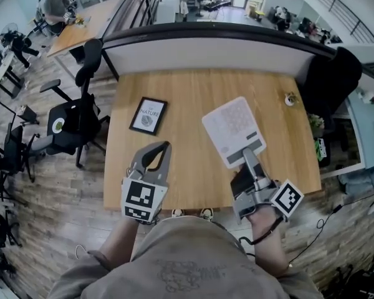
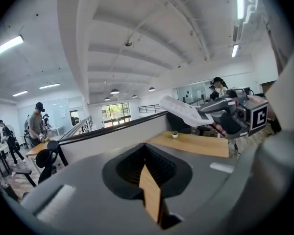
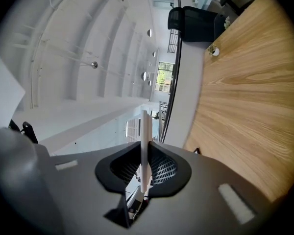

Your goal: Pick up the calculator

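since the calculator [image 1: 234, 129] looks thin, stiff and light (likely slick), the right gripper [image 1: 247, 153] fingers pinch its lower edge; the left gripper [image 1: 164, 147] fingers sit closed, empty.

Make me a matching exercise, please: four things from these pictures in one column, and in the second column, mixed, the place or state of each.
1. white flat calculator
2. black-framed picture
3. small plant in a white pot
4. left tongs

A. near the wooden table's far right corner
B. shut, empty
C. gripped by the right tongs, above the table
D. flat on the table's left part

Pairs: 1-C, 2-D, 3-A, 4-B
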